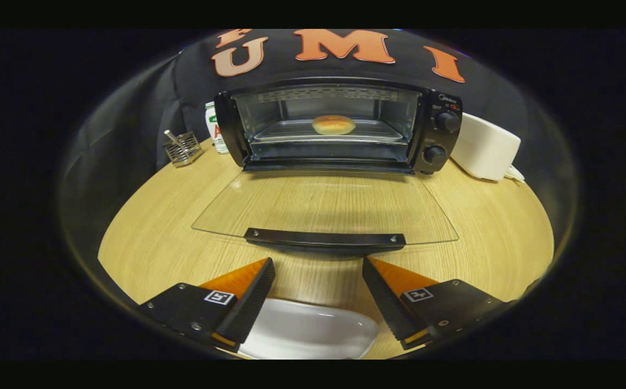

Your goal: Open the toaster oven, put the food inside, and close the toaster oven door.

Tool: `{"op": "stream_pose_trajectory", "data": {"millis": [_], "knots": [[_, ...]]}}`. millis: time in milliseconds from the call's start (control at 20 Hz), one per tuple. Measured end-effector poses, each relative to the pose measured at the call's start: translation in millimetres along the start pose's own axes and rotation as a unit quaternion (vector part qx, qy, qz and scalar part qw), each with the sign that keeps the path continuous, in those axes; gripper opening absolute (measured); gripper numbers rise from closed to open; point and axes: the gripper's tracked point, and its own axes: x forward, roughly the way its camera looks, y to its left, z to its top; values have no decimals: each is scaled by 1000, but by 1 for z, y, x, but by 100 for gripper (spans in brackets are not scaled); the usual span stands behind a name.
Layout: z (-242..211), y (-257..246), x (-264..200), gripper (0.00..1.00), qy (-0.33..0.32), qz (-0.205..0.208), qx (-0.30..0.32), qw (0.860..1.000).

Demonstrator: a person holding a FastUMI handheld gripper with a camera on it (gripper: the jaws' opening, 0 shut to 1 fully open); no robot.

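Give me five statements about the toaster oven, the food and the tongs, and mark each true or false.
1. The toaster oven door is shut. False: it lies folded down, open.
2. The bun sits on the rack inside the oven. True.
3. The tongs grip the door handle. False: they are open, short of it.
4. A white plate lies below the tongs. True.
5. The bun lies on the white plate. False: the plate is empty.

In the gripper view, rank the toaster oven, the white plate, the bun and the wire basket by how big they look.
1. Toaster oven
2. White plate, partly hidden under the open tongs and nearest the camera, so unsure
3. Bun and wire basket look alike
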Motion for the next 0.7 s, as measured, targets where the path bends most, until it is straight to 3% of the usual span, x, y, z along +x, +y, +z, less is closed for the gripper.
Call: {"op": "stream_pose_trajectory", "data": {"millis": [400, 700], "knots": [[37, -1, -28, 96, -65, -15, 2, 998], [91, -6, -44, 93, -133, -35, -21, 990]]}}
